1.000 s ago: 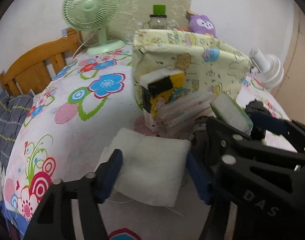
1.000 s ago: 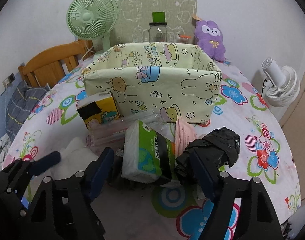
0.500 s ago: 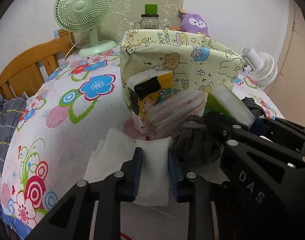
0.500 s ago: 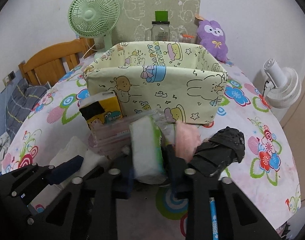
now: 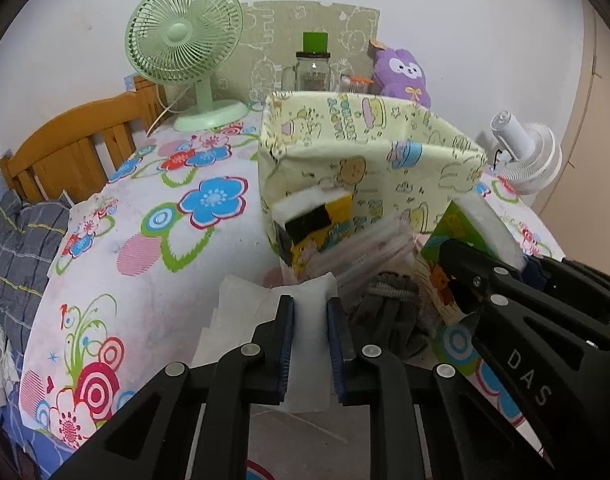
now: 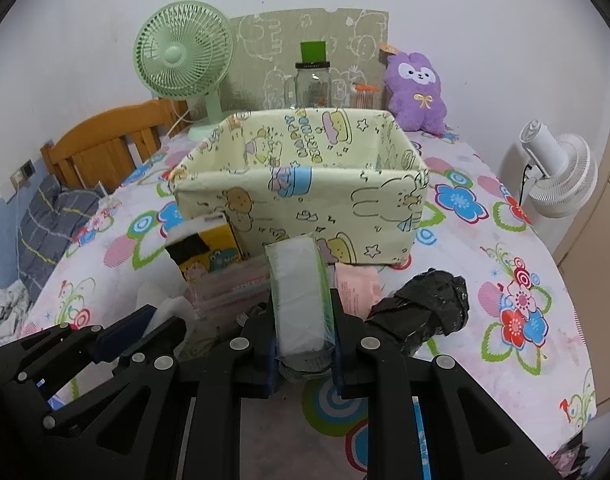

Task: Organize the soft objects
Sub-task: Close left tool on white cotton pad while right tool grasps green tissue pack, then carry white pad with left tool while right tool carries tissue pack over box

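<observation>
A white soft pad (image 5: pixel 309 300) lies on the flowered tablecloth, and my left gripper (image 5: pixel 310 320) is shut on its middle, squeezing it narrow. My right gripper (image 6: pixel 303 320) has its jaws closing on a green-and-white tissue pack (image 6: pixel 297 276); the pads press its sides and the pack stands on edge between them. That pack (image 5: pixel 481 224) also shows at the right of the left wrist view. Just beyond both stands the pale yellow cartoon-print fabric box (image 6: pixel 305 196), open-topped.
In front of the box lie a yellow-and-black pack (image 6: pixel 209 252), clear pink packs (image 6: pixel 233 284), a pink item (image 6: pixel 355 284), a black bundle (image 6: pixel 421 308) and a grey cloth (image 5: pixel 389 320). Behind it: green fan (image 6: pixel 181 56), jar (image 6: pixel 311 84), purple plush (image 6: pixel 417 92). White fan (image 6: pixel 557 176) stands right.
Both grippers went from wide open to closed: the left onto the white pad, the right onto the tissue pack, which now stands narrow between its pads.
</observation>
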{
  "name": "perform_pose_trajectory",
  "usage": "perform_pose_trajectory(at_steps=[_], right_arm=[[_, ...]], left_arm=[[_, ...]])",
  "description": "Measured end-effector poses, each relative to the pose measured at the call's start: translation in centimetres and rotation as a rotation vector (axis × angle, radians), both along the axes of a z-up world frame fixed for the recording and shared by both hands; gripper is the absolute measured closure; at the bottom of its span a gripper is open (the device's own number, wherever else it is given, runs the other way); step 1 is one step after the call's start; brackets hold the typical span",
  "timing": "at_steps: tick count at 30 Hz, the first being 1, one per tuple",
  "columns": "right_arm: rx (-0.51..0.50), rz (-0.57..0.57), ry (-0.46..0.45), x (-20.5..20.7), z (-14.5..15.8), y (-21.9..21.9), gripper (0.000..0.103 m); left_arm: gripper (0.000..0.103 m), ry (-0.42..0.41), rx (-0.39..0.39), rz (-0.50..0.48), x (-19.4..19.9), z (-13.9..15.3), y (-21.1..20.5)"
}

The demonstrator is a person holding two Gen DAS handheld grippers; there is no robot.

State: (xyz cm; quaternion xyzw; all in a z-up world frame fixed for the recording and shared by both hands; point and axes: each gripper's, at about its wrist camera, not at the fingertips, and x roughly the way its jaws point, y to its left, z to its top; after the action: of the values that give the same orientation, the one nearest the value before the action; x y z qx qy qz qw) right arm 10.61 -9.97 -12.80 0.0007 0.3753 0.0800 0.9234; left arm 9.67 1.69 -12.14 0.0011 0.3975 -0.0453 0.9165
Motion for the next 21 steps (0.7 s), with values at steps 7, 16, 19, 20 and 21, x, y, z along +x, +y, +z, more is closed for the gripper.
perform_pose_trajectory(at_steps=[7,16,19,20,21], right_arm=[[0.029,-0.01,-0.023,-0.2,1.6,-0.9,0.08],[0.054,-0.016,-0.067,-1.0,4.4,-2.1,0.08],[0.062,-0.019,-0.084,-1.3,5.3,-2.6,0.08],[0.066,-0.018,-0.088,-1.4,5.7,-2.8,0.08],[0.071,-0.015,-0.094,-1.5,6.0,-2.9,0.08]], left_arm=[[0.091,-0.052,0.01,0.001,-0.7,2.2,-0.5],[0.091,-0.101,0.006,-0.011,-1.1,5.0,-1.5],[0.091,-0.122,0.007,-0.018,-1.1,5.9,-1.8],[0.091,-0.129,0.005,-0.019,-1.2,6.2,-1.9],[0.091,-0.136,0.005,-0.021,-1.2,6.5,-2.0]])
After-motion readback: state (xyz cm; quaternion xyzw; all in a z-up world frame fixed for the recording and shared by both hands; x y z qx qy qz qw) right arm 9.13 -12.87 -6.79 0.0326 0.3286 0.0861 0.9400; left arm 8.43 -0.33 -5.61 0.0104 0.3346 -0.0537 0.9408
